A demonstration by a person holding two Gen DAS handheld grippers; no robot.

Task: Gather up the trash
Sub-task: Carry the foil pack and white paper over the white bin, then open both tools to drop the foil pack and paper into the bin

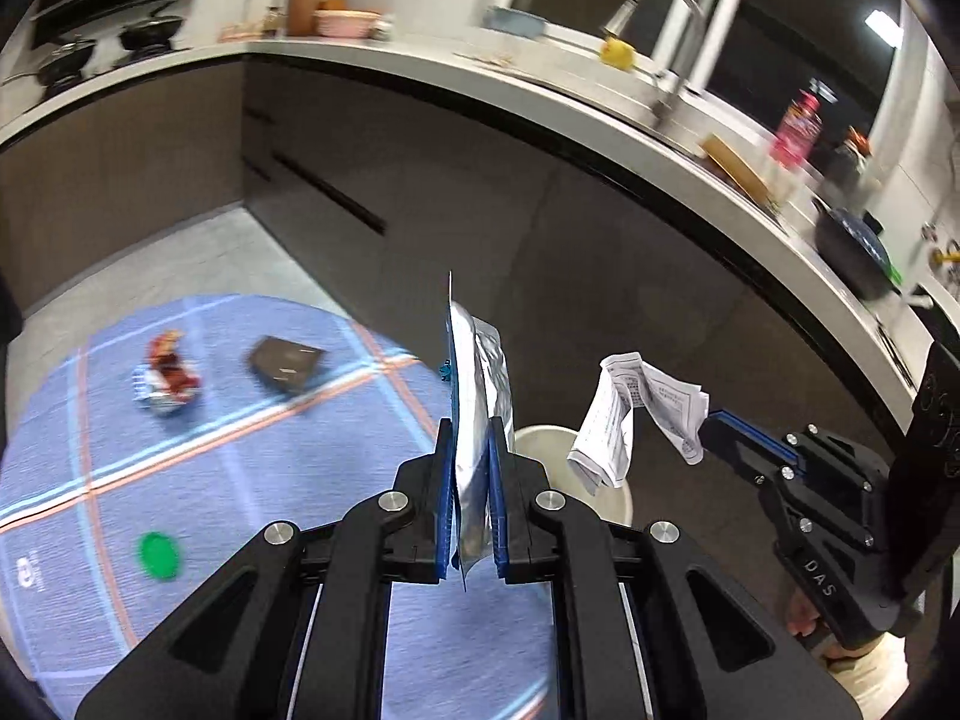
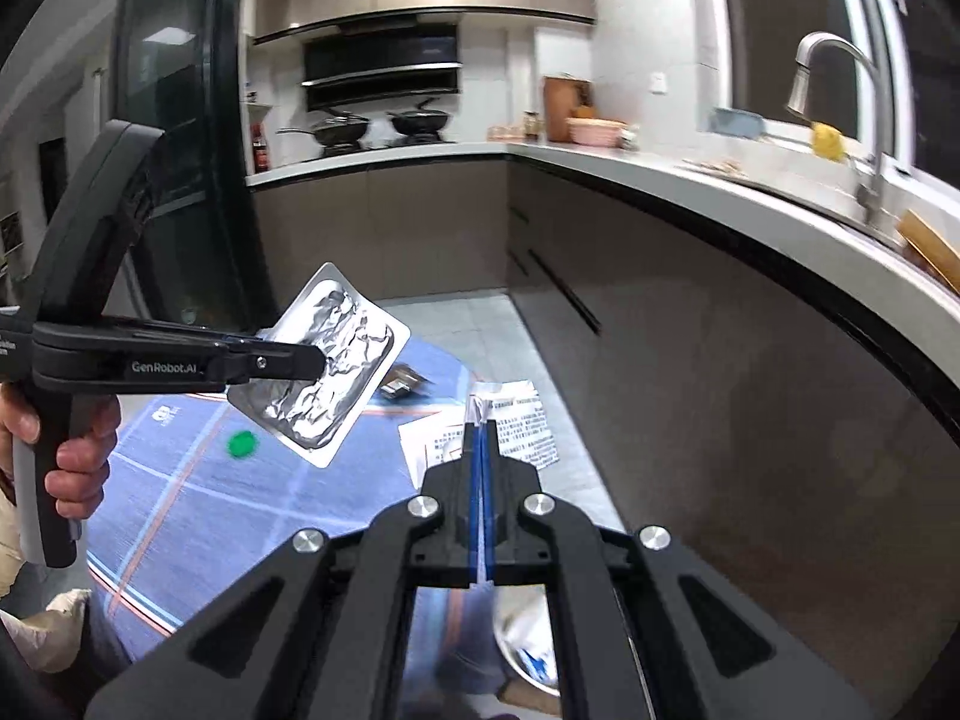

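My left gripper (image 1: 471,426) is shut on a silver foil packet (image 1: 480,384), held upright above the table's right edge; the packet also shows flat in the right wrist view (image 2: 336,360). My right gripper (image 2: 480,420) is shut on a folded printed paper leaflet (image 2: 522,420); in the left wrist view the leaflet (image 1: 636,414) hangs over a white bin (image 1: 558,456) by the cabinets. On the blue checked tablecloth (image 1: 240,480) lie a red and silver wrapper (image 1: 167,378), a dark brown box (image 1: 285,363) and a green cap (image 1: 159,555).
A dark cabinet front (image 1: 540,228) under a grey L-shaped counter (image 1: 420,60) runs behind and to the right. The counter carries a sink with a faucet (image 1: 654,6), bottles, pans and a pink bowl. Grey tiled floor (image 2: 498,330) lies between table and cabinets.
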